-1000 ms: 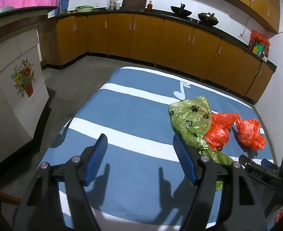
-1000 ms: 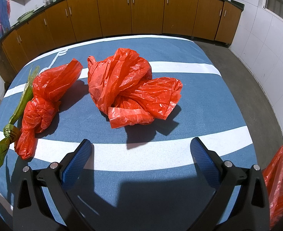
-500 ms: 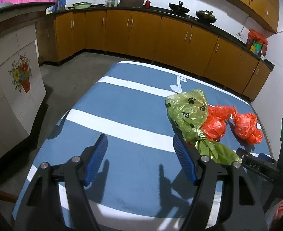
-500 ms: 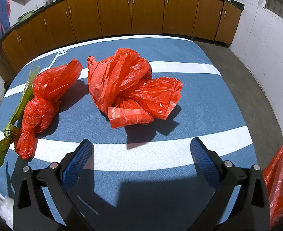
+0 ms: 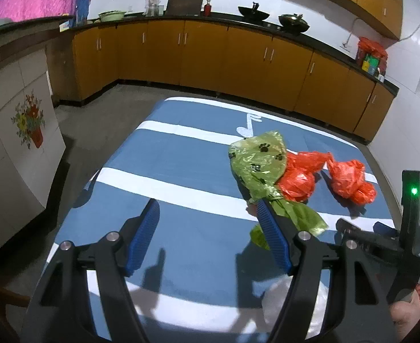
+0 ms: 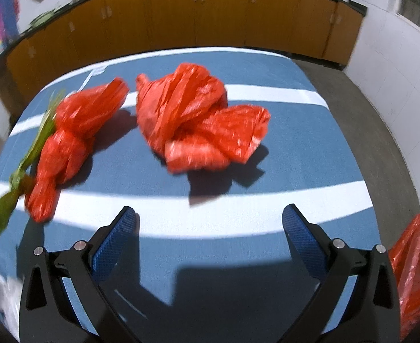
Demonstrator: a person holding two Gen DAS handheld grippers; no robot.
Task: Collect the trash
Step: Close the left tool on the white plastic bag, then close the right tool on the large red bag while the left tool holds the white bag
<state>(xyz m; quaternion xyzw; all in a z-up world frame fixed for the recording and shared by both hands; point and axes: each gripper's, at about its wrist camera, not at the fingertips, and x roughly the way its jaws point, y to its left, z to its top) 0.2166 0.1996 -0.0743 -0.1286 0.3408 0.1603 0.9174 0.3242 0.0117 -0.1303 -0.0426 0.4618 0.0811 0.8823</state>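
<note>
On the blue striped tabletop [image 6: 267, 65] lies a crumpled red bag [image 6: 198, 120], a knotted red bag [image 6: 67, 145] to its left and a green bag [image 5: 255, 165] beyond that. Both the left hand-held gripper [image 5: 210, 228] and right hand-held gripper [image 6: 210, 228] are spread, holding nothing, above the tabletop's near part.

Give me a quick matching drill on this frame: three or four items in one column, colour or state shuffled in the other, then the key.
1. paw-print bag
2. crumpled bag
3. tablecloth
4. left gripper

a. blue with white stripes
b. open, holding nothing
c. green
d. red, lying loose ahead of the right gripper

Pairs: 1-c, 2-d, 3-a, 4-b
</note>
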